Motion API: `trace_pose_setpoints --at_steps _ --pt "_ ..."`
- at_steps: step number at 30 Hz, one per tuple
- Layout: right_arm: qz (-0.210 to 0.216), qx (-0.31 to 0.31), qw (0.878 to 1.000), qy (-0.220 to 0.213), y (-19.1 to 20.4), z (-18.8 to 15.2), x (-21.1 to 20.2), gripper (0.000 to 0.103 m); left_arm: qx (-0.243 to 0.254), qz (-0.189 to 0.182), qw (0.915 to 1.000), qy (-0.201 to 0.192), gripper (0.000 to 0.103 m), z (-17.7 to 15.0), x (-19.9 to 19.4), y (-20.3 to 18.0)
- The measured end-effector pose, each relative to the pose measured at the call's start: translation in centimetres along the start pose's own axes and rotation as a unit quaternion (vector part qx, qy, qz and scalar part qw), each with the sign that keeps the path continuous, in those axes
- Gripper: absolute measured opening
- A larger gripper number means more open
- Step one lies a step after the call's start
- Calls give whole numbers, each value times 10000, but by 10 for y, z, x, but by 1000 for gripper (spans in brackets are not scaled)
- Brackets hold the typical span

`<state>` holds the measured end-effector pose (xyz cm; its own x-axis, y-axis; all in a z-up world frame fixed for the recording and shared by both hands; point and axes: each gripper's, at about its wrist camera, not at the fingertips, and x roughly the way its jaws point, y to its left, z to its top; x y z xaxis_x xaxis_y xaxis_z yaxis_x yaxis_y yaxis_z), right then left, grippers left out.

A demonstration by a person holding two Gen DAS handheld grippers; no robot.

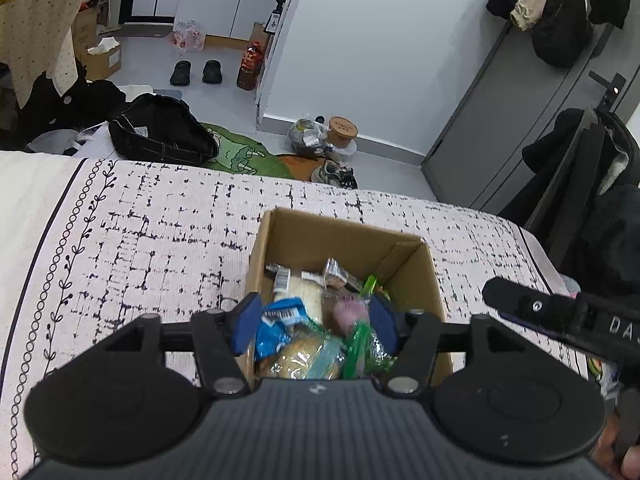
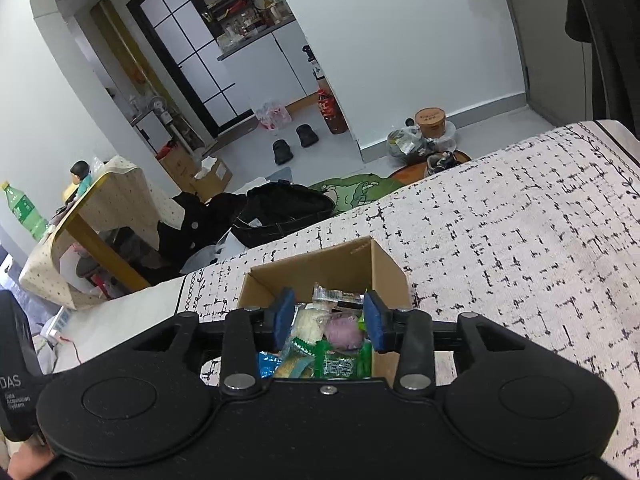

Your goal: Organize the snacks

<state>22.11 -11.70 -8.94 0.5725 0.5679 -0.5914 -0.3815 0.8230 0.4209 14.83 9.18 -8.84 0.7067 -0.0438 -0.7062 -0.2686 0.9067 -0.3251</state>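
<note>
An open cardboard box [image 1: 336, 236] stands on the patterned bed cover and holds several wrapped snacks. Among them are a blue packet [image 1: 280, 322], a bread pack [image 1: 304, 356], a pink-purple snack [image 1: 348, 314] and a green packet [image 1: 362, 346]. My left gripper [image 1: 314, 322] hangs open over the near part of the box, its blue pads apart and pressing on nothing. My right gripper [image 2: 330, 318] is also open over the box [image 2: 320, 264], with the pink-purple snack [image 2: 342, 330] lying below the gap, untouched by the pads. The right gripper's black housing [image 1: 560, 312] shows at the right of the left wrist view.
The white bed cover with black marks [image 1: 140, 220] stretches left and right of the box. Beyond the bed's far edge lie a black bag [image 1: 160, 132], a green rug [image 1: 236, 156] and shoes. A grey door [image 1: 500, 128] and hanging coats are at the right. A cloth-covered table [image 2: 108, 204] stands at the left.
</note>
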Motion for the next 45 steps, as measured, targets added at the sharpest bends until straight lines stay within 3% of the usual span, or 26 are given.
trace_pose_setpoints --at_steps 4,19,29,33,45 --pt "7 76 10000 36 -8 0 -10 39 49 30 10000 51 67 -5 -6 -2" --pt "19 80 10000 32 -41 2 -59 53 310 148 9993 171 72 -20 -33 -14" --pt "65 12 9999 96 -55 0 -84 65 606 231 9976 256 74 -30 -61 -26" --pt "125 -38 9999 92 -57 -3 -96 74 633 262 9973 277 75 -32 -70 -28" --pt "210 -143 9995 178 -65 -14 -126 85 674 294 9969 273 88 -47 -99 -38"
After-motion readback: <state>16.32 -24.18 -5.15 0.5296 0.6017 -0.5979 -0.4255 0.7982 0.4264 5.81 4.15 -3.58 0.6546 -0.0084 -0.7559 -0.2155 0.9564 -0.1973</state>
